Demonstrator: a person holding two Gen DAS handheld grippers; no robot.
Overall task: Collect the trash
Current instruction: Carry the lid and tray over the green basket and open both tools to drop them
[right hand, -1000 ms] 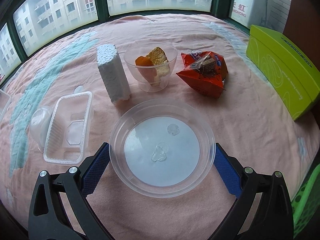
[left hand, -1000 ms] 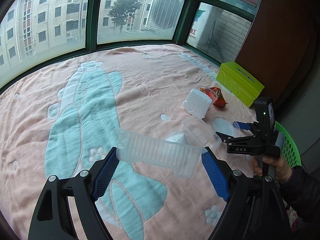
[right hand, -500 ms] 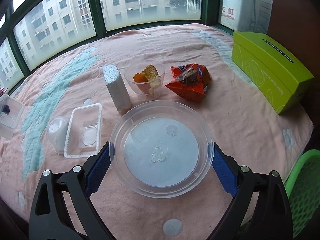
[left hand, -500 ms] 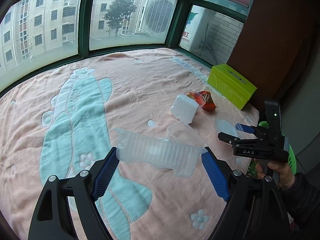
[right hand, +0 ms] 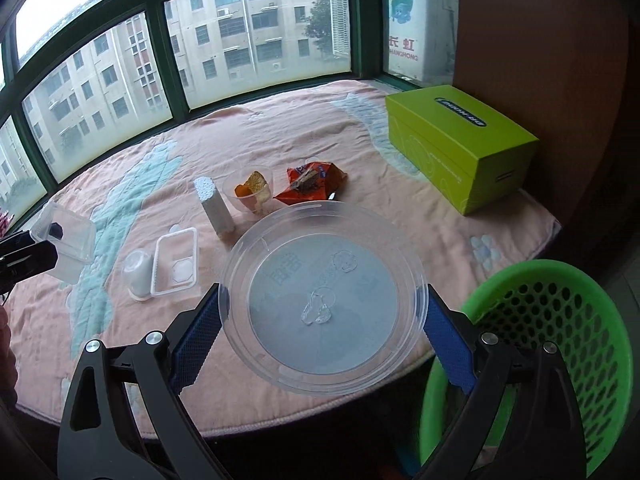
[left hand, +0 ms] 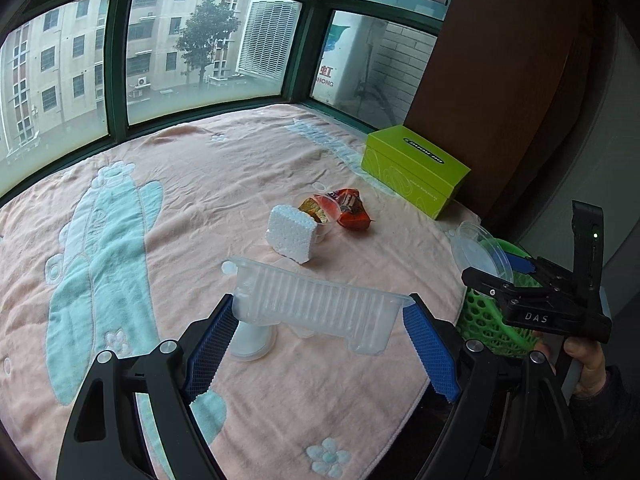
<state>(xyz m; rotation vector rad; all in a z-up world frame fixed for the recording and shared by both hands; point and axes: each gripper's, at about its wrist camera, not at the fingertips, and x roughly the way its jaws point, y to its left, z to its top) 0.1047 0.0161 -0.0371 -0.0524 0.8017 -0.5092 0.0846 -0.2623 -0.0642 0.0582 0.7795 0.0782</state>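
Pink towelling with a pale blue pattern covers the counter (right hand: 400,216) in front of the green-framed window. At the far left of the right wrist view, the left gripper (left hand: 320,336) holds a clear ribbed plastic tray (left hand: 320,304) off the cloth, its blue pads pressed against the tray's two ends. Right of that, on the cloth, stand an upturned clear cup (right hand: 138,274) and, just beside it, a small clear rectangular tub (right hand: 178,266). Farther back stand a white foam block (right hand: 214,208), a clear cup of food scraps (right hand: 252,194) and a crumpled orange snack wrapper (right hand: 312,184), close together. Nearer, the right gripper (right hand: 322,320) has its jaws spread wide and pinching a round clear plastic lid (right hand: 322,308) by its rim, lifted over the counter's near edge. A lime green box (right hand: 460,152) sits far right on the counter. Below the edge at the near right stands a green mesh basket (right hand: 560,300).
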